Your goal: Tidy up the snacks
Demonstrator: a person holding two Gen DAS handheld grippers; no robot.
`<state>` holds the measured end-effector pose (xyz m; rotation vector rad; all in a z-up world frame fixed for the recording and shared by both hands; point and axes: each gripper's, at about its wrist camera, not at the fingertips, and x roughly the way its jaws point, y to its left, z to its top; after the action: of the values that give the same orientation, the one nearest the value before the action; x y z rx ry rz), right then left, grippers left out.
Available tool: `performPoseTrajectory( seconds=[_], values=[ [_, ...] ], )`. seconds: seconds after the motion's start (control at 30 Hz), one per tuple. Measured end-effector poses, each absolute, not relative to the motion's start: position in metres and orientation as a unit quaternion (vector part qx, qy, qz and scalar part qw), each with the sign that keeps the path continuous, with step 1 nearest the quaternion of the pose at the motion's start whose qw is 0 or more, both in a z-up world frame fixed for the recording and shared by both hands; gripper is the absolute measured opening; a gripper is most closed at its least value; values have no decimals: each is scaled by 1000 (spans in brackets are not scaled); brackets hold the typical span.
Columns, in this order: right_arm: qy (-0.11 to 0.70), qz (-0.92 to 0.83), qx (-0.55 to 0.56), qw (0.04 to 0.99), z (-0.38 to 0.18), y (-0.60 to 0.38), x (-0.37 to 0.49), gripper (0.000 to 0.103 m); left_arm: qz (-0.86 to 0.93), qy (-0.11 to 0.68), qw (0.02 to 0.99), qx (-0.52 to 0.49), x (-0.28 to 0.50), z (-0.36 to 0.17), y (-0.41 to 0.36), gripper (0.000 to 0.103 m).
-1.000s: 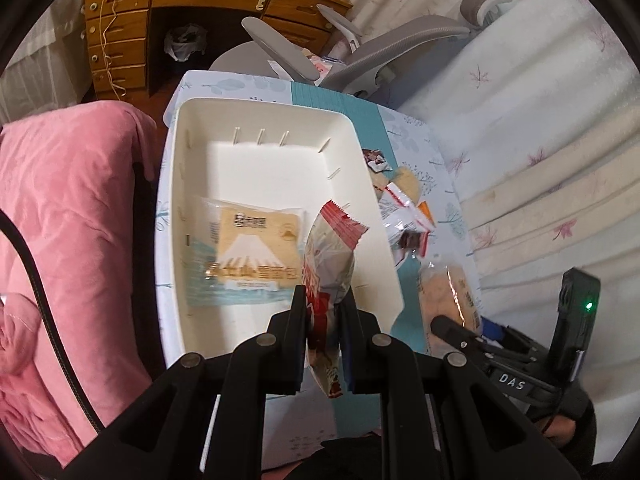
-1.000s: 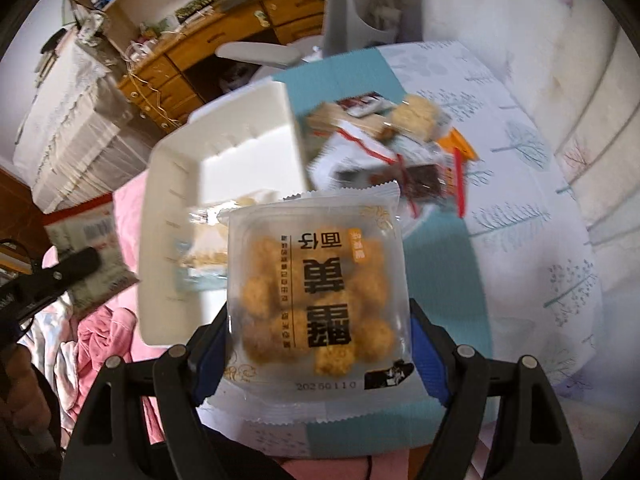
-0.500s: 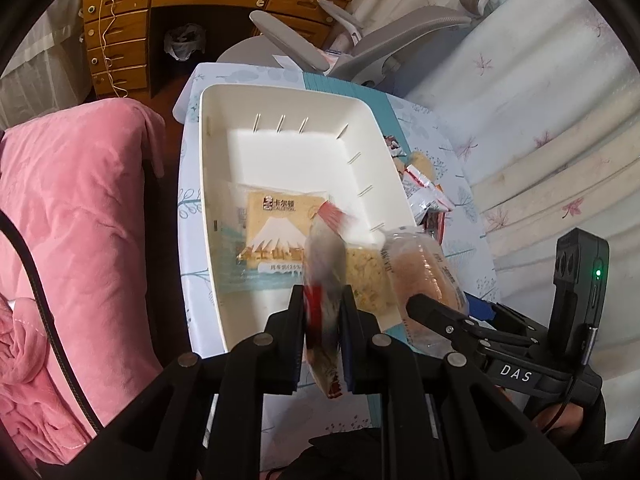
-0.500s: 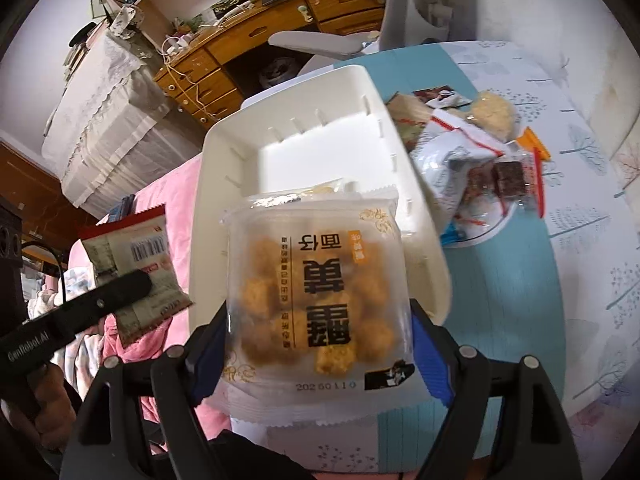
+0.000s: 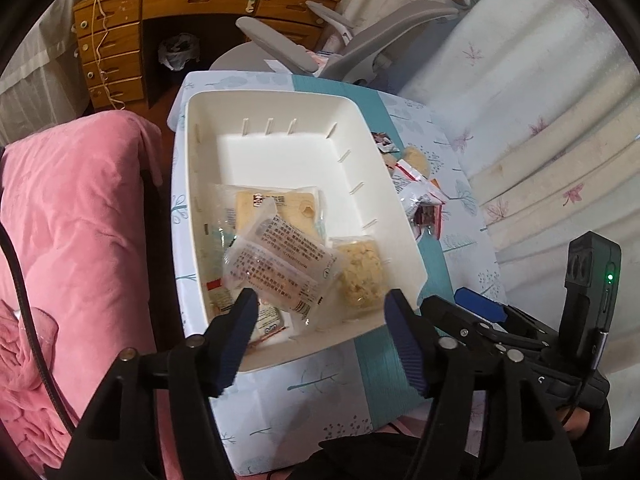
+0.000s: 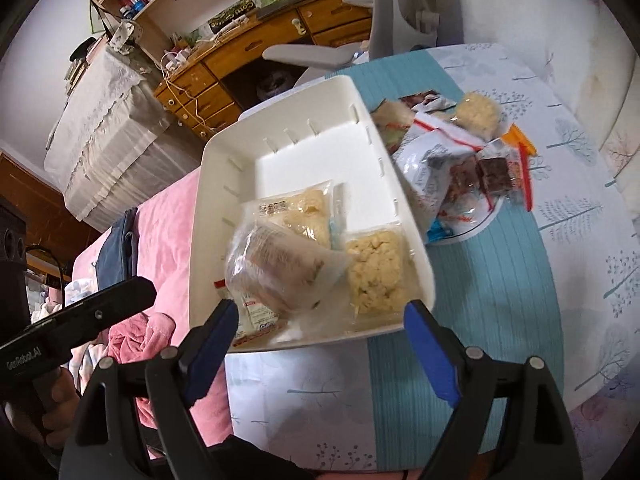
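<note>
A white plastic bin (image 5: pixel 394 208) (image 6: pixel 416 236) stands on the patterned table. Inside it lie a flat yellow bread packet (image 5: pixel 280 208) (image 6: pixel 296 212), a clear packet of pale crumbly snack (image 5: pixel 362 268) (image 6: pixel 376 272), a clear wrapped bun (image 5: pixel 280 268) (image 6: pixel 276 272) on top, and a red-and-white packet (image 5: pixel 266 322) partly under it. My left gripper (image 5: pixel 320 328) is open and empty above the bin's near edge. My right gripper (image 6: pixel 320 340) is open and empty, also just above the near edge. A heap of loose snack packets (image 6: pixel 452 156) (image 5: pixel 420 196) lies right of the bin.
A pink blanket (image 5: pixel 72 240) (image 6: pixel 160 232) lies left of the table. A wooden desk with drawers (image 5: pixel 120 40) (image 6: pixel 248 48) and a grey office chair (image 5: pixel 360 48) stand behind. A pale curtain (image 5: pixel 540 120) hangs on the right. The right gripper body (image 5: pixel 560 344) shows in the left wrist view.
Both grippers have opened. The left let go of the red-and-white packet and the right let go of the clear bun packet; both now lie in the bin.
</note>
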<state>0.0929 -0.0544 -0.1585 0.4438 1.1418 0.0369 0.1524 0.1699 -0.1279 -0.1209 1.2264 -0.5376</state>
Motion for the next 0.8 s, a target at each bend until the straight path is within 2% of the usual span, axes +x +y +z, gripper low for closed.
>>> performPoseTrajectory(
  seconds=[0.13, 0.27, 0.8],
  values=[
    [525, 10, 202, 827, -152, -65, 84, 85, -257, 563, 784, -47, 149, -123, 154, 69],
    [516, 2, 180, 837, -145, -79, 77, 85, -265, 558, 786, -35, 149, -117, 131, 75],
    [492, 13, 65, 868, -134, -162, 67, 85, -232, 536, 812, 4, 154, -98, 26, 75]
  ],
)
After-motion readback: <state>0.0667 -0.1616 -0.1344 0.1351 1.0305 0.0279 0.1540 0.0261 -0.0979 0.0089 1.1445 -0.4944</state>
